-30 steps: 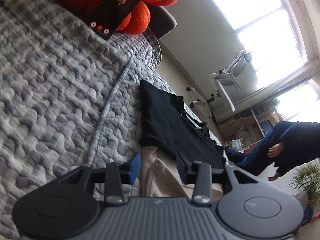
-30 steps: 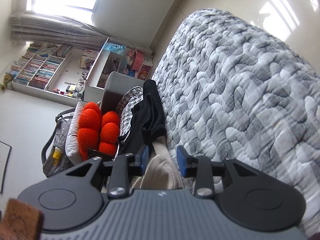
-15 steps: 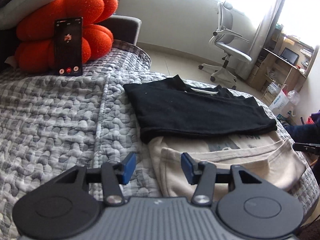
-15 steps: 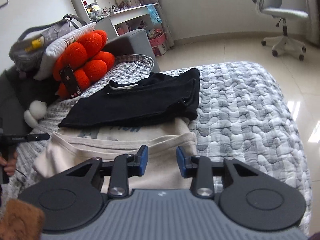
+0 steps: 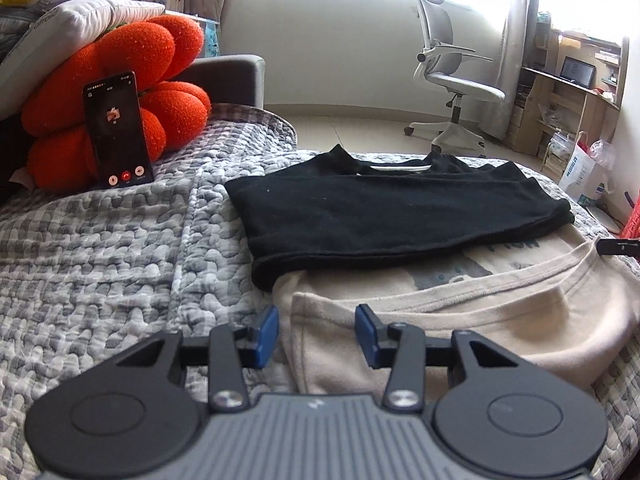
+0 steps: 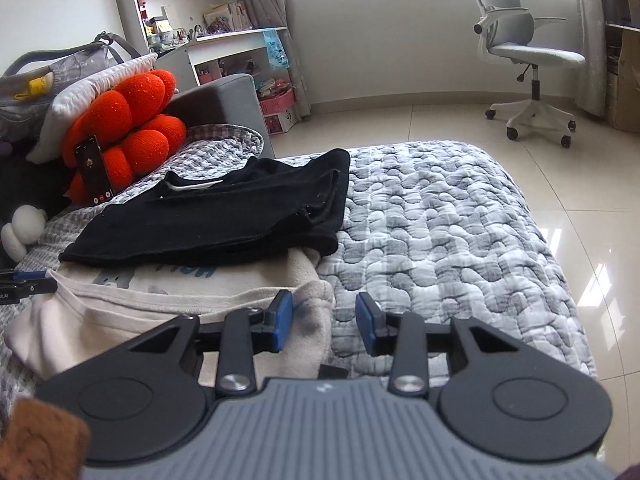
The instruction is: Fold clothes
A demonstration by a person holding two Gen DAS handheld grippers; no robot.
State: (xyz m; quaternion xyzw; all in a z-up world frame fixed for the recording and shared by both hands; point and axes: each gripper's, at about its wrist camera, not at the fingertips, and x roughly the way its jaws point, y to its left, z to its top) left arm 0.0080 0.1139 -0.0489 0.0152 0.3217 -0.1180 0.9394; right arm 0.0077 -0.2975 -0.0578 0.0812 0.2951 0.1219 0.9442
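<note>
both views rolled level over the bed

since a second ago. left gripper (image 5: 316, 330) closing, pads straddling the cream cotton shirt (image 5: 460, 312) corner, not pressing. folded black shirt (image 5: 384, 208) lies behind. right gripper (image 6: 324, 322) open at the cream shirt's other corner.

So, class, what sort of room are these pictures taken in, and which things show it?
Most likely a bedroom that doubles as a study: a quilted bed with folded clothes on it, a swivel desk chair, and crowded bookshelves.
</note>
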